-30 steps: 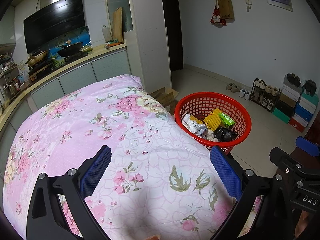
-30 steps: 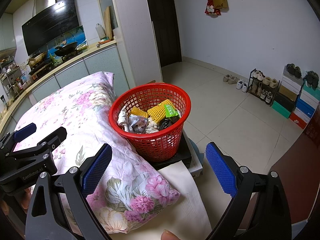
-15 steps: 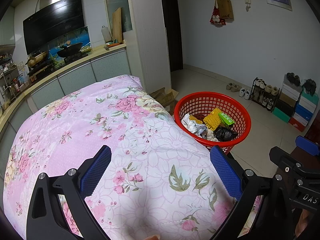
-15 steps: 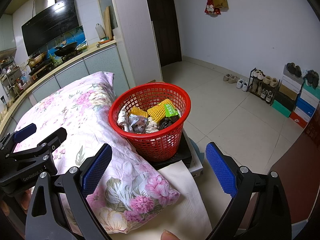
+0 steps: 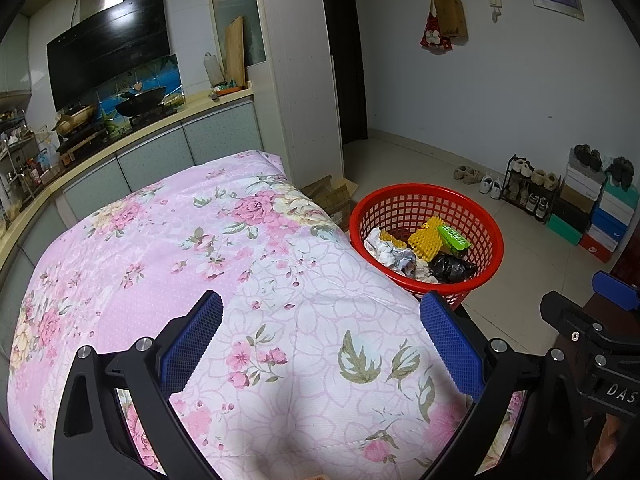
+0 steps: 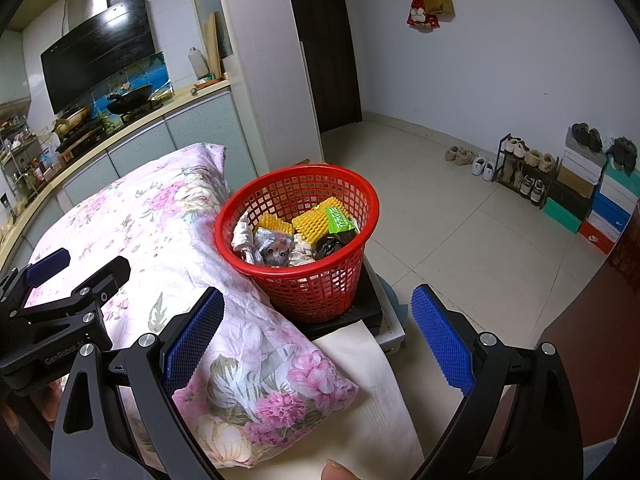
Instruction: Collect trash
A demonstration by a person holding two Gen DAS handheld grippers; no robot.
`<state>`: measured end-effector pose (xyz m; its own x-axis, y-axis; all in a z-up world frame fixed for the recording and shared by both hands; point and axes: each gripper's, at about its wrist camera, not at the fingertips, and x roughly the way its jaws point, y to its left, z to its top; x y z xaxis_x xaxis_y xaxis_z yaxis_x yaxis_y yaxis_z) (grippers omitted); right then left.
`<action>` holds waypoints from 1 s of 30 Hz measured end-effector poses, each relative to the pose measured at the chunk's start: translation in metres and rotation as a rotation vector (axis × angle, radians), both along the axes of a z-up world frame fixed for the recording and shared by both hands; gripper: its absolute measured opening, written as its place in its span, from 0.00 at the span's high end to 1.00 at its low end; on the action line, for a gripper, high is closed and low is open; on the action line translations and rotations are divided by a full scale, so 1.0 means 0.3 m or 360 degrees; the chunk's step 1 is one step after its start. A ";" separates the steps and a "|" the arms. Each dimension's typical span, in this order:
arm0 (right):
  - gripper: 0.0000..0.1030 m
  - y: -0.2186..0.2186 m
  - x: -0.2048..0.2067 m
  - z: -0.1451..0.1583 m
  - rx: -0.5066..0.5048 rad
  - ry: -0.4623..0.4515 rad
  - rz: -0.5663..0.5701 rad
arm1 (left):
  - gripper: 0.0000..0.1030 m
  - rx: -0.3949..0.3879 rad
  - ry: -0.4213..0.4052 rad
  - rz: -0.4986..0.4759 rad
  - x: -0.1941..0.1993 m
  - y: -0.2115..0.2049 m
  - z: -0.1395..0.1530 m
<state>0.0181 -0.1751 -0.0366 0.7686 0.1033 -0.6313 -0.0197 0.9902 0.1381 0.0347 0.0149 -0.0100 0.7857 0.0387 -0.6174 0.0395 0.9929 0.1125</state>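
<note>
A red mesh basket [image 6: 320, 284] stands just off the right end of the bed, and shows too in the left wrist view as the basket [image 5: 492, 236]. It holds trash: yellow foam nets [image 6: 314, 222], a green wrapper [image 6: 339, 219], crumpled paper [image 6: 244, 236] and a black bag [image 5: 452, 266]. My left gripper [image 5: 320, 344] hovers open over the pink floral quilt [image 5: 200, 240], with nothing between its blue pads. My right gripper [image 6: 316, 334] is open too, just short of the basket, empty.
The basket rests on a black block [image 6: 360, 308] over a white box. A cream sheet [image 6: 372, 392] lies under the quilt's corner. A kitchen counter [image 5: 132, 136] runs behind the bed. A shoe rack [image 5: 528, 188] and stacked shoeboxes [image 5: 600, 216] line the right wall; tiled floor [image 6: 460, 220] lies between.
</note>
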 end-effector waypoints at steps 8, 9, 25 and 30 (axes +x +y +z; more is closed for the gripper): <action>0.11 -0.002 -0.002 -0.003 0.0002 0.0002 -0.0003 | 0.07 0.0001 0.0003 0.0002 0.000 0.001 0.000; 0.11 -0.003 -0.003 -0.004 0.0002 0.0003 -0.0004 | 0.07 0.0001 0.0004 0.0003 0.001 0.004 0.001; 0.11 -0.004 -0.001 -0.005 0.0002 0.0006 -0.0002 | 0.07 0.0004 0.0000 -0.0003 0.000 0.002 0.001; 0.11 -0.004 0.001 -0.001 0.0003 0.0005 -0.0004 | 0.07 -0.0020 -0.0043 -0.0053 -0.020 -0.004 0.009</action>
